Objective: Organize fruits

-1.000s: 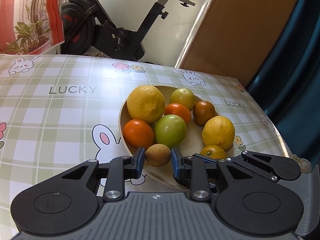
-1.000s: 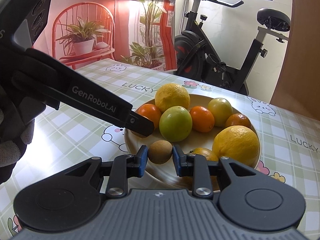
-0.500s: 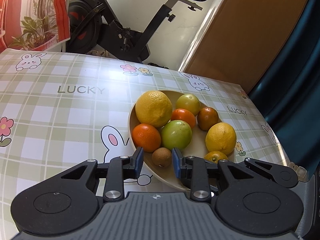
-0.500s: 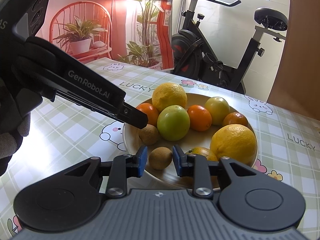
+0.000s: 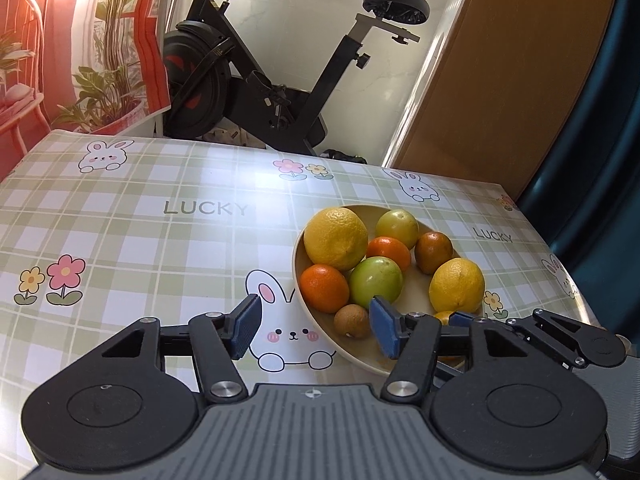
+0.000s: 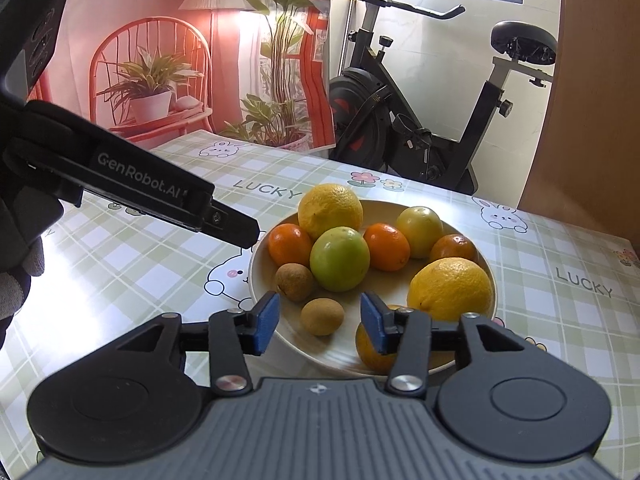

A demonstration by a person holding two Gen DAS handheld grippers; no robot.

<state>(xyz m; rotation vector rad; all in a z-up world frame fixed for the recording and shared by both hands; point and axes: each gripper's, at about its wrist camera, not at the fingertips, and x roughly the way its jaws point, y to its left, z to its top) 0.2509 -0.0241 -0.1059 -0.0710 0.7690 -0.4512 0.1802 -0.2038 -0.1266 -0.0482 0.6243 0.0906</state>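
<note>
Right wrist view: both tongs, right [image 6: 319, 324] and left [image 5: 314, 326], have just opened, empty; two kiwis [image 6: 322, 316] released in bowl [image 6: 490, 270]. Next: withdraw, seek remaining fruit.

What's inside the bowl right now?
The bowl holds two lemons, one green fruit, a yellow-green one, several oranges and two small brown fruits. One orange is partly hidden behind the right gripper.

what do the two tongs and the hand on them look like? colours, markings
Both tongs, left and right, match: black linkage arms with silver pivot bolts, round black discs at the sides, a ribbed grey body, and blue textured pads. Seen from the right camera, the left one's black side reads "GenRobot.AI" in pale letters. The hand on it wears a grey and black glove. No cables visible.
</note>
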